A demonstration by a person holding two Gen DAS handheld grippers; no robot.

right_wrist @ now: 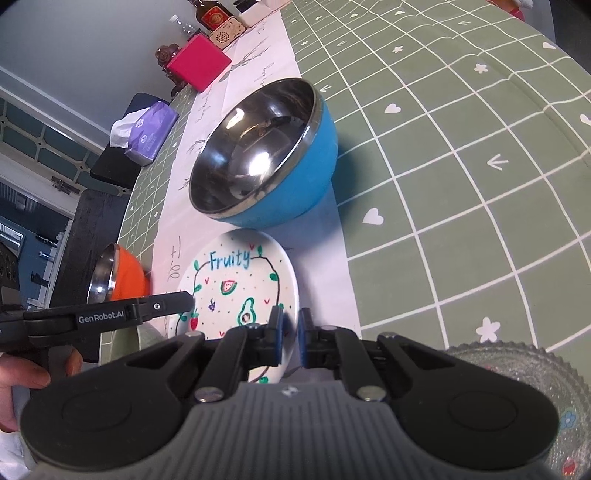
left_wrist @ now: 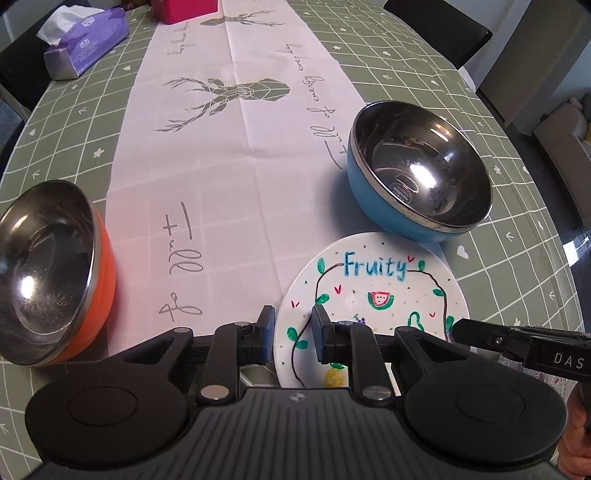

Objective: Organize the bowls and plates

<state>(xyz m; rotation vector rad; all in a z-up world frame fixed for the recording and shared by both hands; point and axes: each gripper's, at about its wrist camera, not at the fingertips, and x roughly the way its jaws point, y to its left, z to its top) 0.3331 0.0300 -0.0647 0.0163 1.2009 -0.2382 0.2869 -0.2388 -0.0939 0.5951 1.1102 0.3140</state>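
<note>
A white plate (left_wrist: 373, 291) (right_wrist: 240, 280) painted with "Fruity" and fruit lies at the near end of the white table runner. My left gripper (left_wrist: 293, 317) has the plate's left rim between its pads and is shut on it; from the right wrist it shows side-on (right_wrist: 186, 300). My right gripper (right_wrist: 290, 320) is shut on the plate's right rim, and its black tip (left_wrist: 460, 329) shows at that rim. A blue steel-lined bowl (left_wrist: 417, 166) (right_wrist: 258, 155) stands upright just beyond the plate. An orange steel-lined bowl (left_wrist: 55, 273) (right_wrist: 118, 277) sits to the left.
A patterned glass plate (right_wrist: 535, 398) lies near the right gripper. A purple tissue pack (left_wrist: 85, 40) (right_wrist: 147, 129) and a pink box (left_wrist: 184, 9) (right_wrist: 199, 62) stand further up the green checked tablecloth (left_wrist: 498, 266). Something grey (left_wrist: 255, 376) shows under the plate's near rim.
</note>
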